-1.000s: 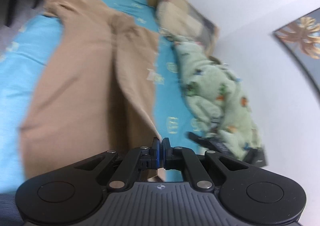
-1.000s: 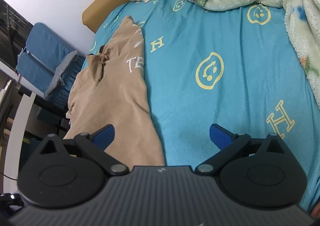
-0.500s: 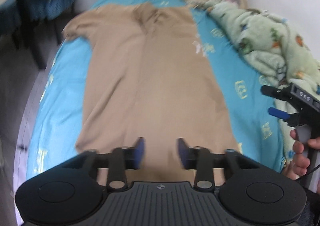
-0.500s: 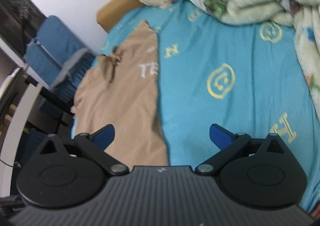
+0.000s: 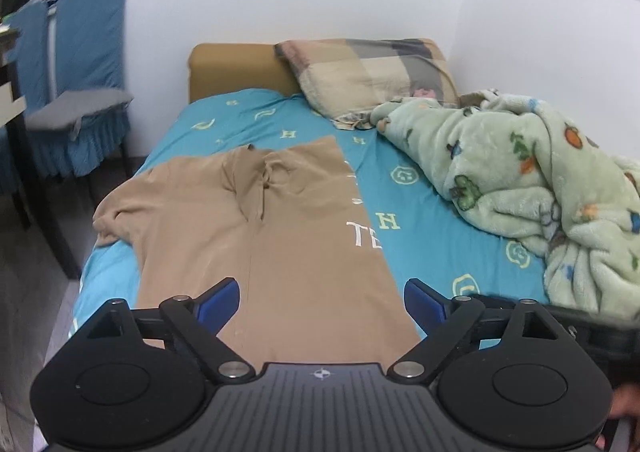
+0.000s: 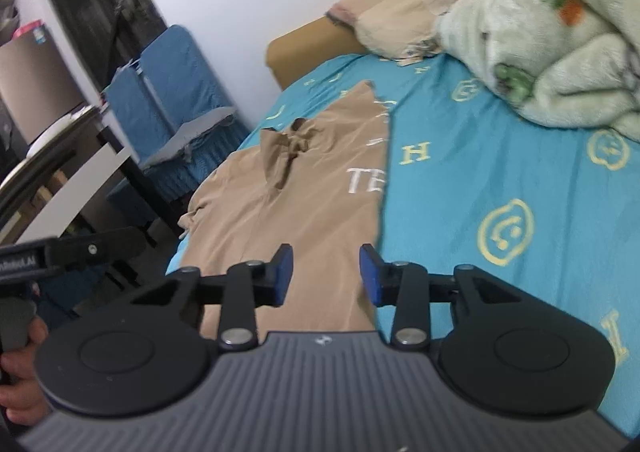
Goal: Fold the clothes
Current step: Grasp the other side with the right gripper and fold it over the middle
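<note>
Partly readable: white "TE" on tan shirt (image 5: pixel 280 244); sheet (image 5: pixel 440 252) prints "H".

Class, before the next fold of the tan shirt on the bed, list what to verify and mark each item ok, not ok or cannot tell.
1. Tan shirt lies flat on the bed sheet: ok.
2. Right side folded in, straight edge: ok.
3. Left sleeve folded in: not ok, it lies spread out.
4. Left claw free of cloth: ok, jaws opening.
5. Right claw gripping the hem: not ok, jaws closing, nothing pinched.
6. Blanket clear of shirt: ok.
</note>
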Demonstrator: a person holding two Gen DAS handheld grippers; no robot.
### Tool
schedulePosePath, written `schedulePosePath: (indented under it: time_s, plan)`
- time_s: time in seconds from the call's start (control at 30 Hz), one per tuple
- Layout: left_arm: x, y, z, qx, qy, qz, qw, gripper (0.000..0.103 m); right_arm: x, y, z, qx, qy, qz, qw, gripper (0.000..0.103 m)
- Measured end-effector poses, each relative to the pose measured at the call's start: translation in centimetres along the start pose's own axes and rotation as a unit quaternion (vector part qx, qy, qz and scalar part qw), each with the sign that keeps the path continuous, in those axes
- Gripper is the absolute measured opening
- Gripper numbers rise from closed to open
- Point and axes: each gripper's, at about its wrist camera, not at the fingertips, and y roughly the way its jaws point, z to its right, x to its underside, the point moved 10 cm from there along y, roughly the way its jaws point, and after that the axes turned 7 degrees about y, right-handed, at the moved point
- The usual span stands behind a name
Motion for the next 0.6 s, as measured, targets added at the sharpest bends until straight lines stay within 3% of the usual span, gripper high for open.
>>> schedulePosePath:
  time_s: [0.17, 0.5, 0.6]
  plan:
    - [1.0, 0.9, -2.5, -0.002, -0.005, 0.001, 1.0000, 0.093, -0.5, 5.7, -2.4, -0.010, -0.048, -0.025, 0.998, 0.035]
    - [2.8, 5.2, -9.2, 0.003, -0.113, -0.008, 0.9936, 0.095, -5.1, 26.7, -5.9, 0.050, -0.150, -0.042, 0.987, 0.027]
    - [3.2, 7.1, -10.7, -0.006, -0.140, -0.011, 0.9901, 0.095, -6.0, 31.2, -7.5, 0.045, -0.174, -0.048, 0.983, 0.027]
